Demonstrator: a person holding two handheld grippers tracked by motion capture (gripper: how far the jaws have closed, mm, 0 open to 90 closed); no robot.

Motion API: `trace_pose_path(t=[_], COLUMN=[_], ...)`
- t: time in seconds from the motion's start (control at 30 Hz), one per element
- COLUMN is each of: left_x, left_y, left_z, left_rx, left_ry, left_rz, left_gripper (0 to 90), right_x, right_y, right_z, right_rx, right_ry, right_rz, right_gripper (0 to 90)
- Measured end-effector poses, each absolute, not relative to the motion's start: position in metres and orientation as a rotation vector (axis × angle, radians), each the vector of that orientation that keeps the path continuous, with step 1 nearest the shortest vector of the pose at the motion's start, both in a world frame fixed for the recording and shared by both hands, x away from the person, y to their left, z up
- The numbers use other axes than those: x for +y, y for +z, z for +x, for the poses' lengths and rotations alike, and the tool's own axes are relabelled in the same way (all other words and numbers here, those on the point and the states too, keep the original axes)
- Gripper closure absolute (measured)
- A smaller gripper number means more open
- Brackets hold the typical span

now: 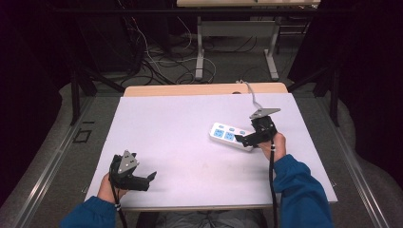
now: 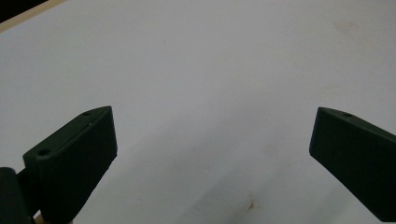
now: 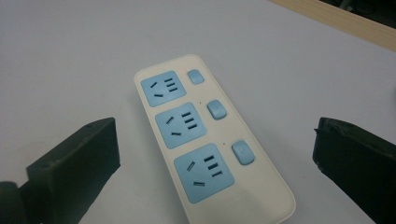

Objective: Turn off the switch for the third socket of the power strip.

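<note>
A white power strip (image 1: 230, 136) (image 3: 205, 135) with three blue sockets and three blue switches lies flat on the white table top (image 1: 190, 147), right of centre. My right gripper (image 1: 246, 139) (image 3: 212, 154) hovers over its near end, open, with one jaw on each side of the strip and neither touching it. My left gripper (image 1: 151, 176) (image 2: 212, 149) rests at the table's front left, open, with bare table between its jaws.
A wooden edge (image 1: 204, 89) borders the far side of the table. Beyond it stand grey table legs (image 1: 199, 47) and tangled cables (image 1: 157, 61) on the floor. Blue sleeves (image 1: 299, 190) come in from the bottom.
</note>
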State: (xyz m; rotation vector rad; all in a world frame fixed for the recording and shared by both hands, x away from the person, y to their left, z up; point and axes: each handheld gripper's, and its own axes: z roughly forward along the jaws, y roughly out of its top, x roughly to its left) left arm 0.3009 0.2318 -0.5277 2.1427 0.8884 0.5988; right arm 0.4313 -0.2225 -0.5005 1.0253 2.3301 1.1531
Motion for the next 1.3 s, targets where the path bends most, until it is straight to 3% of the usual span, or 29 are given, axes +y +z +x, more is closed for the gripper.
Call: trace_pose_path(t=[1.3], left_x=[0.232], left_y=[-0.528], left_z=[0.300], left_rx=[0.890], left_ry=[0.592], left_rz=[2.151], left_gripper=[0.8], right_x=[-0.207], right_y=[-0.510], right_z=[0.461], right_rx=[2.314], right_ry=[1.201], right_rz=[1.039], right_gripper=[0.0])
